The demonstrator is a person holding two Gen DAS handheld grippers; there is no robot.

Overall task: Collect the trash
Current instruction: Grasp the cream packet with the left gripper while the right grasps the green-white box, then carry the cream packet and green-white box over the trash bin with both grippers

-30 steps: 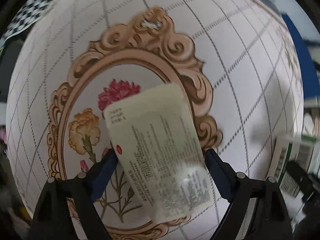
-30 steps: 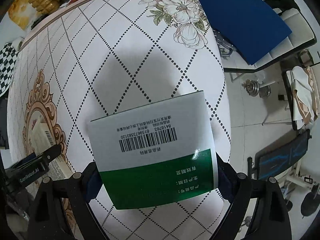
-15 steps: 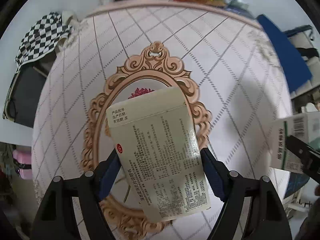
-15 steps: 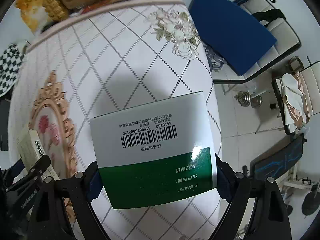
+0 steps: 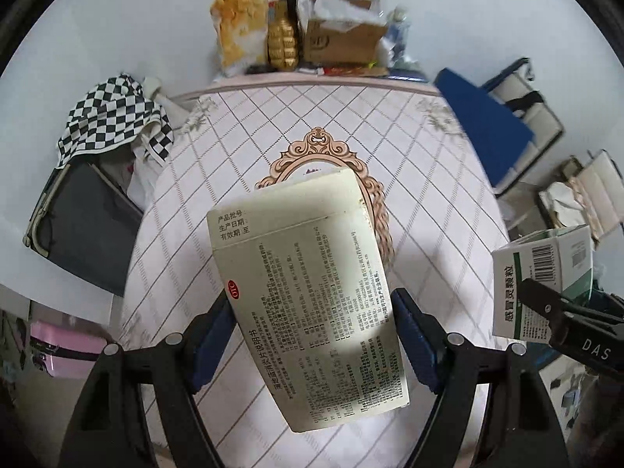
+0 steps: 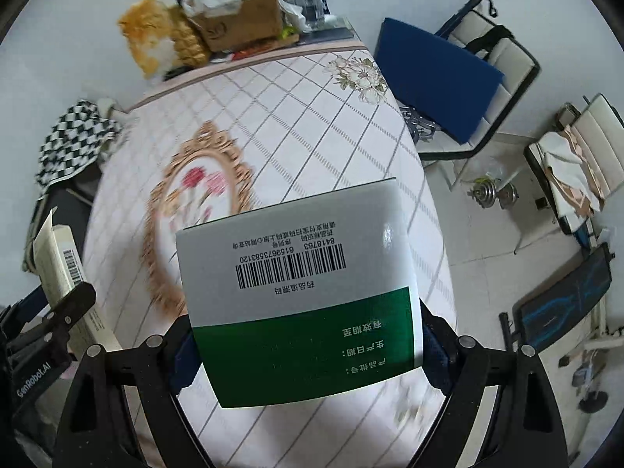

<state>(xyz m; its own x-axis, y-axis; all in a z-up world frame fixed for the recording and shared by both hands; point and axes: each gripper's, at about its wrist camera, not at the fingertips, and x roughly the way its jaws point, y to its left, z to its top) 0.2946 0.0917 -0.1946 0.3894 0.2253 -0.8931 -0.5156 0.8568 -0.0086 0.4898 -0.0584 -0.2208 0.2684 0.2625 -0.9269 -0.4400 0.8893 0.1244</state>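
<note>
My left gripper (image 5: 312, 312) is shut on a cream medicine box (image 5: 308, 273) covered in small print, held high above the table. My right gripper (image 6: 304, 335) is shut on a white and green medicine box (image 6: 300, 284) with a barcode, also held high above the table. In the left wrist view the white and green box (image 5: 542, 277) shows at the right edge. In the right wrist view the cream box (image 6: 64, 273) shows at the left edge.
The table has a white diamond-pattern cloth (image 5: 241, 148) with an ornate oval flower motif (image 6: 202, 183). At its far end stand a cardboard box (image 5: 343, 39), a yellow bag (image 5: 238, 39) and gold items. A blue-seated chair (image 6: 440, 74) is right, a checkered cloth (image 5: 113, 117) left.
Both grippers have risen well above the table with their boxes held; the table looks much smaller and the room around it has come into view.
</note>
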